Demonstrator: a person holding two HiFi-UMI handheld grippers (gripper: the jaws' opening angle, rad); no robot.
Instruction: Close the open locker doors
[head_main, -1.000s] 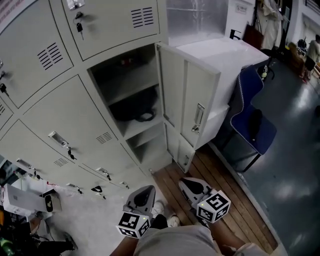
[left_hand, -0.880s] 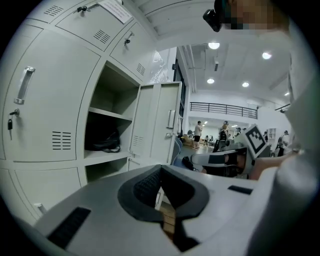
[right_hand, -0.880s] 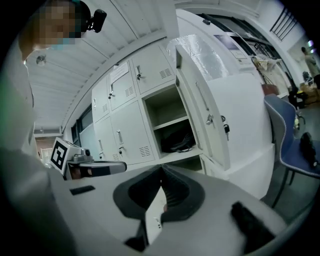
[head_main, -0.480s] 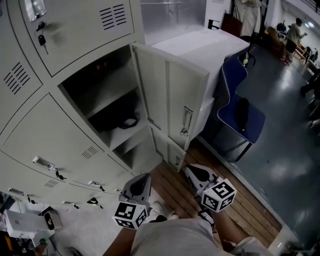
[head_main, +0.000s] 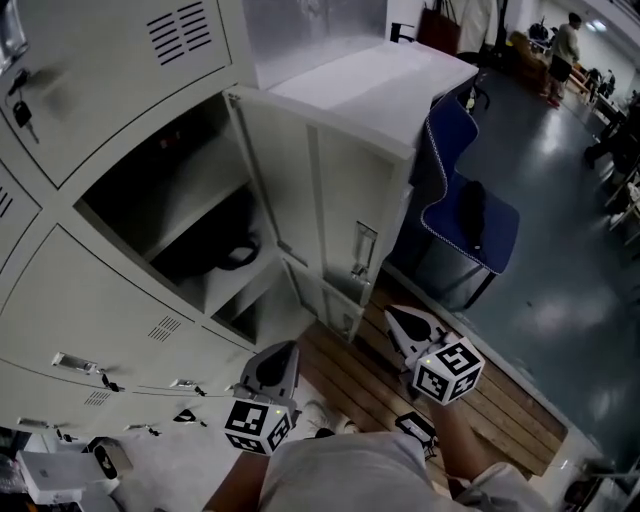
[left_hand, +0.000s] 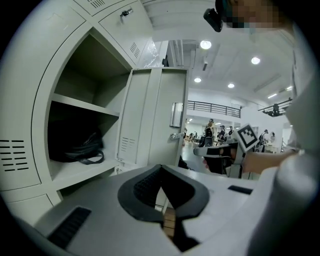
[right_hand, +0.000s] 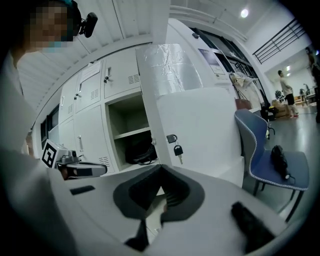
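An open locker door (head_main: 335, 195) swings out from the grey locker bank, its handle and keys (head_main: 362, 250) facing me. A shorter open door (head_main: 322, 298) hangs below it. The open compartment (head_main: 160, 205) holds a black bag (head_main: 222, 250) on its shelf. My left gripper (head_main: 274, 362) is shut and empty, low in front of the lockers. To the right of the door's free edge, my right gripper (head_main: 404, 322) is shut and empty. In the left gripper view the door (left_hand: 155, 112) and bag (left_hand: 82, 150) lie ahead. The right gripper view shows the door's keys (right_hand: 176, 148).
A blue chair (head_main: 462, 215) with a dark object on its seat stands right of the lockers. A white cabinet (head_main: 385, 80) sits behind the open door. Wooden floor planks (head_main: 365, 385) run under the grippers. Closed lockers (head_main: 90, 300) fill the left. People stand far back (head_main: 563, 35).
The head view has swung so the open door sits nearer the centre and larger. Both grippers stay low and shut; the right one has drifted slightly right and up.
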